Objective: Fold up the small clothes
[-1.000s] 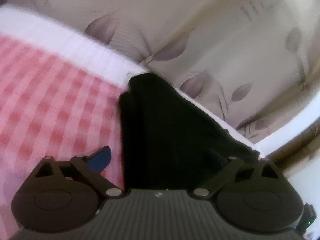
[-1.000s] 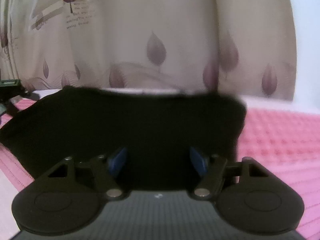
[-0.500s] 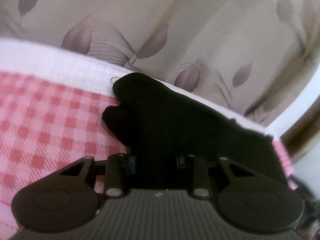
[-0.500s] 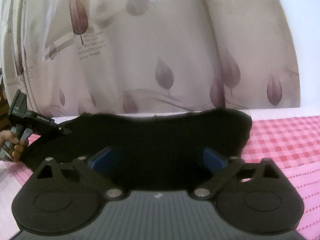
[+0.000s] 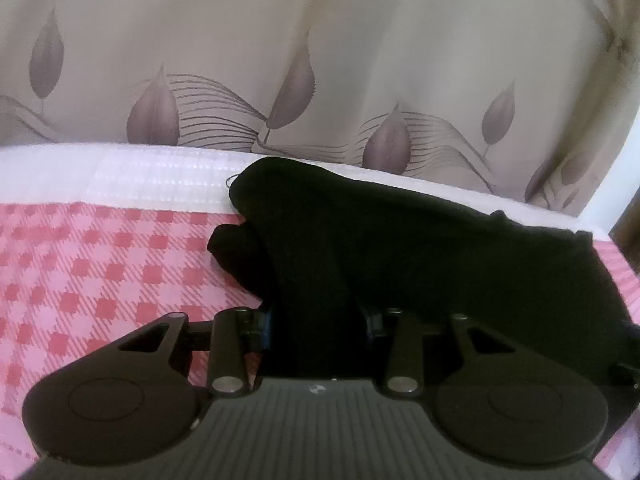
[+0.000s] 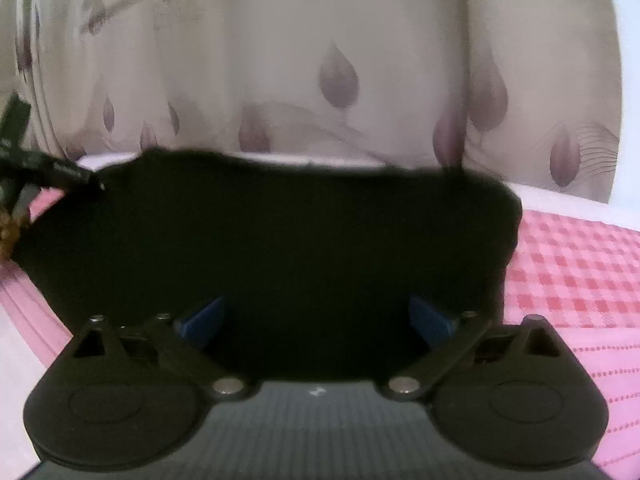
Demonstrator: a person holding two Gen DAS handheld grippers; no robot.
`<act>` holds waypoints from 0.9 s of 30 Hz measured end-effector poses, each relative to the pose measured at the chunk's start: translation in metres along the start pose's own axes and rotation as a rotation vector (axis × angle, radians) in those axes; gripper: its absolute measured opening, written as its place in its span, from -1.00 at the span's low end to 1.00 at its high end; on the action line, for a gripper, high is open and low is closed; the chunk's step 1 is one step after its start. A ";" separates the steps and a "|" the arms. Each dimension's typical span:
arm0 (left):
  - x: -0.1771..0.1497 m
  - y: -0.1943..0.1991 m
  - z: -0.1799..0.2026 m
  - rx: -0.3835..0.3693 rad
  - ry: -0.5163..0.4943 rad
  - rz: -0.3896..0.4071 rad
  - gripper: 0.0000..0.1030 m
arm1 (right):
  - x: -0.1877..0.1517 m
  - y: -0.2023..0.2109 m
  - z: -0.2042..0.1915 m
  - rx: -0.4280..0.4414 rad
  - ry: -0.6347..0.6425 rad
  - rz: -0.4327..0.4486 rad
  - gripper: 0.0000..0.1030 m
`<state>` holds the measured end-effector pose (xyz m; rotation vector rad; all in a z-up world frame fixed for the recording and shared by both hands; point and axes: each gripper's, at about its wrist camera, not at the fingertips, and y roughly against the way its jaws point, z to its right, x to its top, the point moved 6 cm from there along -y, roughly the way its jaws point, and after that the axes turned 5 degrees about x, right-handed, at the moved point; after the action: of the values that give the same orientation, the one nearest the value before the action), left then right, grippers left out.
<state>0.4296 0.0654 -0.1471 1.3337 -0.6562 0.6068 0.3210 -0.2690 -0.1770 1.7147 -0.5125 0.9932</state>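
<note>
One black garment (image 5: 420, 248) lies on my pink checked cloth (image 5: 100, 272), its long axis running along the far white edge, by the leaf-print curtain (image 5: 320, 60). My left gripper (image 5: 316, 320) has a bunched fold between its narrow jaws, which are opening. My right gripper (image 6: 316, 320) is spread wide over the fabric, gripping nothing.

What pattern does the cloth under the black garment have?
Pink-and-red check cloth, clearest in the left wrist view.

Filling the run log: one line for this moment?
left gripper: opening, black garment between jaws | right gripper: open over black garment
</note>
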 end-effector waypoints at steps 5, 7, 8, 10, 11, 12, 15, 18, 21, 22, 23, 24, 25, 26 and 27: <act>0.000 0.000 0.005 0.034 -0.038 0.013 -0.12 | -0.003 -0.009 -0.005 -0.028 0.034 -0.047 1.00; 0.000 0.001 0.006 0.046 -0.057 0.017 -0.10 | -0.004 -0.009 -0.005 -0.030 0.035 -0.047 1.00; 0.000 0.001 0.007 0.052 -0.066 0.019 -0.09 | -0.004 -0.009 -0.005 -0.031 0.036 -0.047 1.00; 0.000 0.001 0.009 0.067 -0.082 0.025 -0.07 | -0.005 -0.009 -0.006 -0.034 0.040 -0.048 1.00; 0.000 0.001 0.010 0.072 -0.090 0.028 -0.07 | -0.005 -0.009 -0.006 -0.034 0.040 -0.047 1.00; 0.000 0.002 0.011 0.076 -0.096 0.030 -0.06 | -0.005 -0.009 -0.006 -0.035 0.041 -0.047 1.00; 0.000 0.002 0.012 0.087 -0.108 0.035 -0.04 | -0.004 -0.009 -0.007 -0.035 0.045 -0.046 1.00; 0.000 0.001 0.012 0.097 -0.108 0.037 0.04 | -0.004 -0.009 -0.007 -0.035 0.046 -0.046 1.00; -0.001 0.001 0.011 0.104 -0.114 0.041 0.08 | -0.004 -0.009 -0.007 -0.035 0.046 -0.045 1.00; -0.001 0.001 0.011 0.109 -0.118 0.043 0.10 | -0.004 -0.009 -0.007 -0.034 0.046 -0.045 1.00; -0.001 0.001 0.012 0.111 -0.122 0.044 0.10 | -0.005 -0.009 -0.007 -0.034 0.046 -0.045 1.00; 0.000 0.001 0.012 0.113 -0.127 0.046 0.10 | -0.005 -0.009 -0.007 -0.034 0.046 -0.045 1.00; 0.000 0.001 0.012 0.115 -0.133 0.048 0.11 | -0.005 -0.009 -0.007 -0.034 0.047 -0.045 1.00; 0.000 0.000 0.013 0.119 -0.139 0.051 0.11 | -0.005 -0.009 -0.007 -0.034 0.046 -0.045 1.00; 0.000 0.000 0.013 0.123 -0.147 0.053 0.11 | -0.005 -0.009 -0.007 -0.034 0.046 -0.044 1.00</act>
<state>0.4280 0.0520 -0.1457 1.4900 -0.7858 0.6039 0.3224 -0.2596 -0.1856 1.6618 -0.4571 0.9846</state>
